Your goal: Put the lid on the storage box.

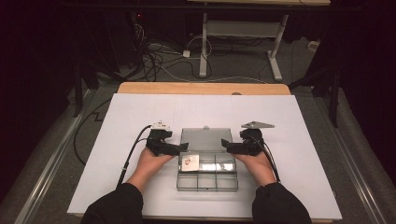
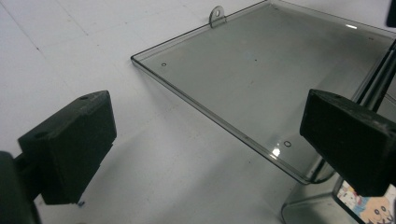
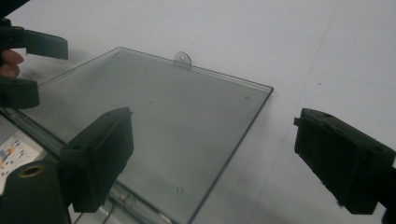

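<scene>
A clear plastic compartment box (image 1: 207, 185) sits on the white table cover, its lid (image 1: 205, 138) swung open and lying flat behind it. A small picture card (image 1: 190, 162) lies in the box's far left compartment. My left gripper (image 1: 183, 147) is at the box's left end by the hinge, open, with the lid's (image 2: 261, 70) near corner between its jaws (image 2: 210, 116) but untouched. My right gripper (image 1: 225, 144) mirrors it at the right end, open (image 3: 219, 140), its jaws straddling the lid's (image 3: 154, 107) side edge. The right gripper view also catches the left gripper (image 3: 31, 67) and the card (image 3: 13, 154).
The white cover (image 1: 116, 154) spreads wide on both sides of the box. A strip of wooden tabletop (image 1: 203, 87) shows at the far edge. Beyond it are floor cables (image 1: 154, 58) and a white desk frame (image 1: 243, 32).
</scene>
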A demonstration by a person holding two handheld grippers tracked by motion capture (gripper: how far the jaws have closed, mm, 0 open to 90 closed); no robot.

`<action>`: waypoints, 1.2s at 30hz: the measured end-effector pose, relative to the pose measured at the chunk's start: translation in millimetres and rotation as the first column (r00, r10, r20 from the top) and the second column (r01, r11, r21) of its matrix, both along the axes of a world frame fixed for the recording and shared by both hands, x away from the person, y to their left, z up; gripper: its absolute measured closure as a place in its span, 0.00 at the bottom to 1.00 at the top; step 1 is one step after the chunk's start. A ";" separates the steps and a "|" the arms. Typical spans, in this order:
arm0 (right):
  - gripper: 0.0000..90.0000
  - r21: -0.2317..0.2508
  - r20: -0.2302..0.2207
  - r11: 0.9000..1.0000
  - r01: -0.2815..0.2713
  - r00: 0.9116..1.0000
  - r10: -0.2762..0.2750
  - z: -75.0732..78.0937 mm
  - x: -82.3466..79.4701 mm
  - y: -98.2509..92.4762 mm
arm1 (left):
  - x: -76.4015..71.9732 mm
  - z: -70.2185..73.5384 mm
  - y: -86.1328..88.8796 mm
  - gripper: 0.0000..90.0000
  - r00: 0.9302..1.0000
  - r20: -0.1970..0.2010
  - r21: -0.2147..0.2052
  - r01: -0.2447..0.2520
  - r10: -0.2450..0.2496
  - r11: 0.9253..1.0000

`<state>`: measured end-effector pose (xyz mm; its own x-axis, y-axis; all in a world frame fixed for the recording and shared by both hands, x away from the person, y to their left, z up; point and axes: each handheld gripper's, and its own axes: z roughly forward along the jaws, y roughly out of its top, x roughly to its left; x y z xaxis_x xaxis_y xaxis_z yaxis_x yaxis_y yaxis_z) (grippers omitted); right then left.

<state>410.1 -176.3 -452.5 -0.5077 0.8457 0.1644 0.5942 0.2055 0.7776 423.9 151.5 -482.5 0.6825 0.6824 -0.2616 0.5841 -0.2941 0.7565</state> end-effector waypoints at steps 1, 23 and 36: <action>0.14 0.002 -0.018 1.000 0.001 1.000 -0.001 -1.3 3.4 1.8 | 0.0 -0.1 0.0 0.03 1.000 -0.001 0.000 0.000 0.000 1.000; 0.20 0.131 -0.207 0.991 0.006 0.978 0.021 -21.4 14.3 10.9 | 0.5 -0.2 0.2 0.03 1.000 -0.006 -0.005 0.000 0.000 1.000; 0.34 0.123 -0.087 0.992 0.000 0.996 0.011 -14.3 3.7 10.3 | -1.5 7.2 5.3 0.15 1.000 0.021 -0.016 -0.010 0.011 1.000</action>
<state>413.9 -166.0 -466.8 -0.4915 0.8137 0.3105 0.6597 0.1151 0.7427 422.5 156.8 -475.4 0.6807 0.6856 -0.2581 0.5712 -0.2762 0.7729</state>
